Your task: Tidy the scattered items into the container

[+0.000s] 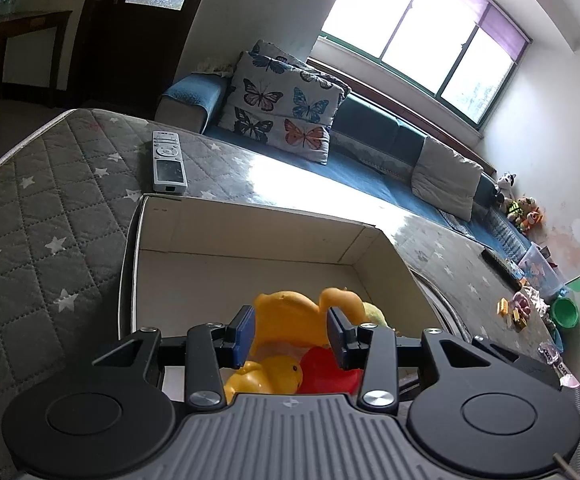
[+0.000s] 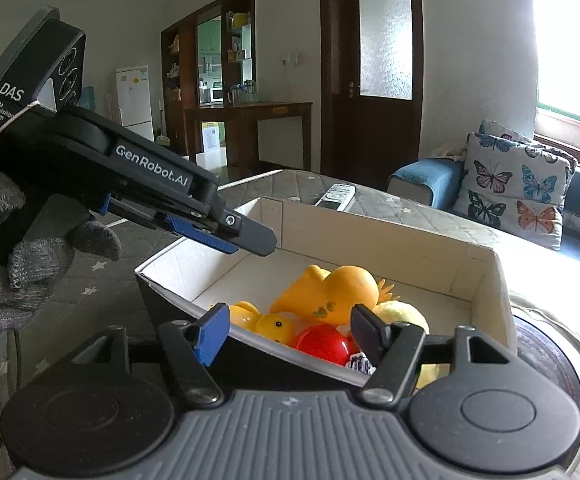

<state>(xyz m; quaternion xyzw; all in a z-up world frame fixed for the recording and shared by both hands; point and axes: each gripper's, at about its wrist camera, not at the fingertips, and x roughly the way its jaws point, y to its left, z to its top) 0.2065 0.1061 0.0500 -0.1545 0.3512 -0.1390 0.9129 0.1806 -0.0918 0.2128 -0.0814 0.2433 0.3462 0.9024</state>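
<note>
butterfly pillow, blue sofa, window

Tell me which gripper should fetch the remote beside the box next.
Probably left. The left gripper is open, empty, above the box, and the remote lies beyond the box's far left corner. The right gripper sits at the near edge.

the box is cream-white inside and black outside, and in it lie orange-yellow ducks, a red ball and a pale yellow plush. the quilted mattress cover is grey with white stars, and the remote on it is silver-white. the pillow shows blue, pink, orange and black butterflies on light grey, and the sofa is blue.
</note>
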